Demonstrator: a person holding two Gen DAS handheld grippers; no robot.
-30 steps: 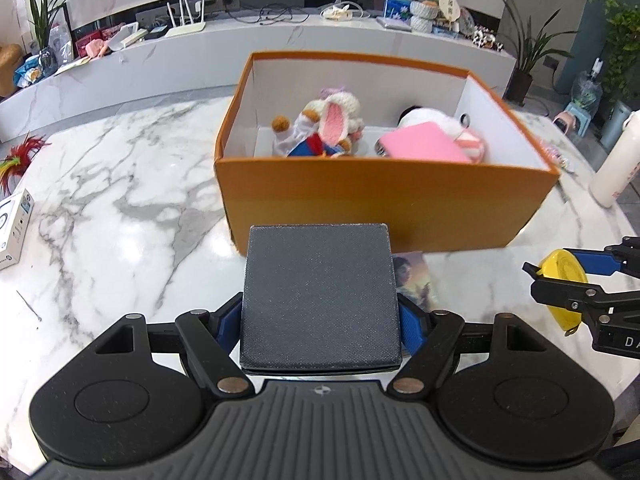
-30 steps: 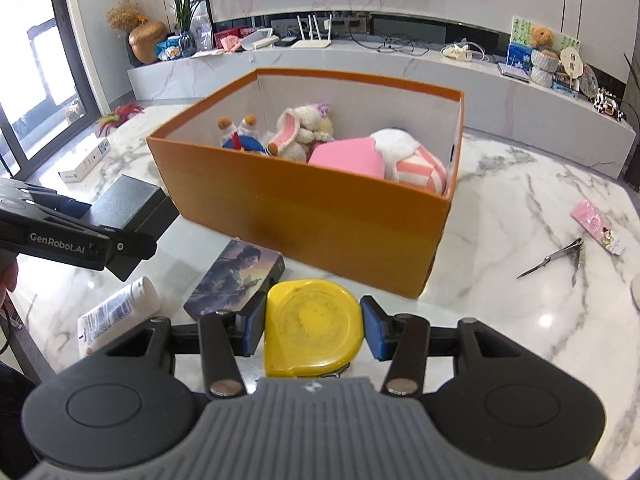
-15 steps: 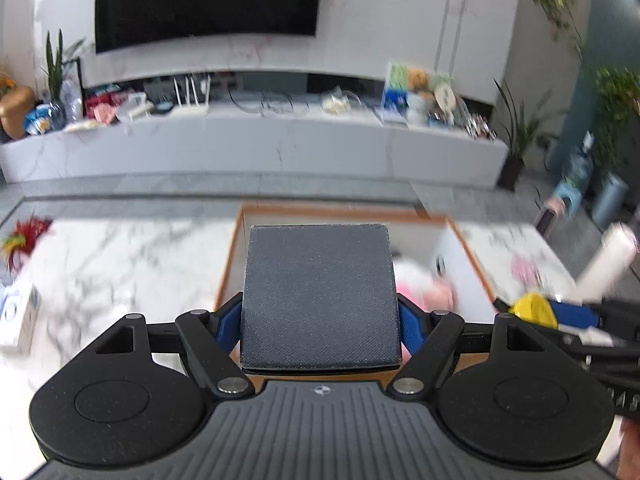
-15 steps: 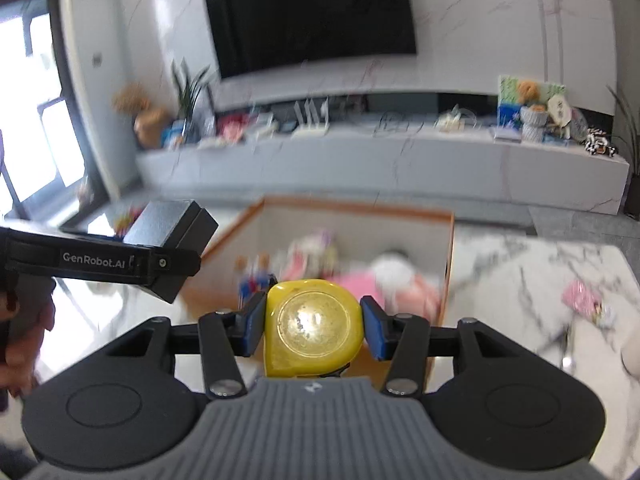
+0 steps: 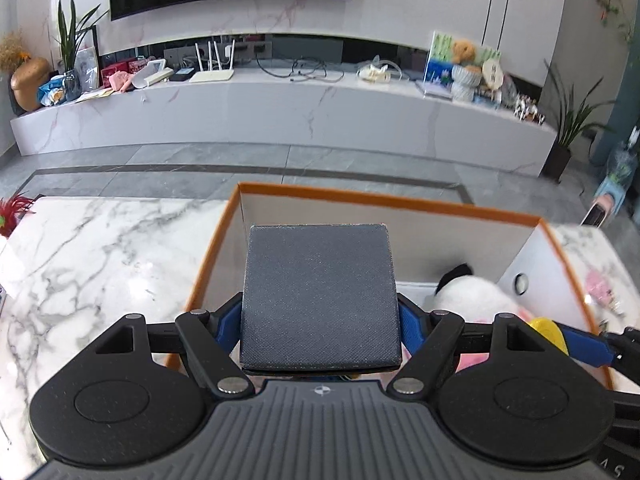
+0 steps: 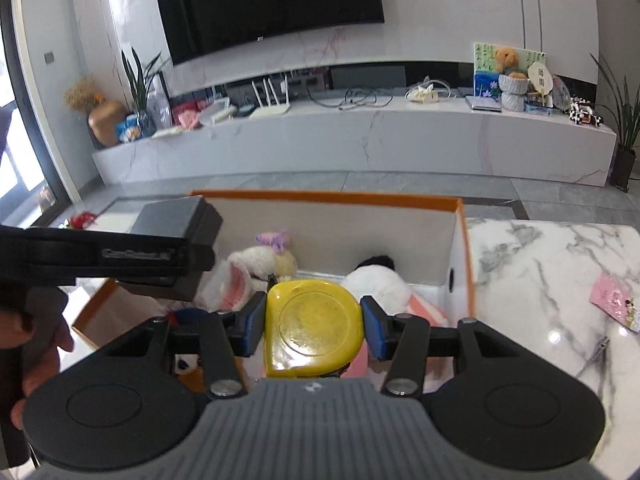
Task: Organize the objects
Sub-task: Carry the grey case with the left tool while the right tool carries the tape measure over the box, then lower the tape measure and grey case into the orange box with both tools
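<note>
My left gripper point(image 5: 320, 320) is shut on a dark grey square box point(image 5: 319, 294), held over the near left part of the open orange box point(image 5: 400, 199). My right gripper point(image 6: 314, 322) is shut on a yellow tape measure point(image 6: 314, 326), held above the same orange box point(image 6: 320, 196). In the right wrist view the left gripper and its grey box point(image 6: 176, 216) hang at the left, over the box's left side. Inside lie a bunny plush point(image 6: 248, 268), a white plush point(image 6: 380, 284) and something pink point(image 6: 430, 312). The yellow tape measure point(image 5: 546, 330) shows at the right of the left wrist view.
The box stands on a white marble table point(image 5: 92, 248). A pink packet point(image 6: 614, 300) and a metal tool point(image 6: 600, 348) lie on the table to the right. A hand point(image 6: 36, 344) grips the left tool. A red feathery thing point(image 5: 14, 208) sits at the far left edge.
Both grippers have moved forward from in front of the orange box to over its opening, each still gripping its object. The card and tube on the table have dropped out of view.
</note>
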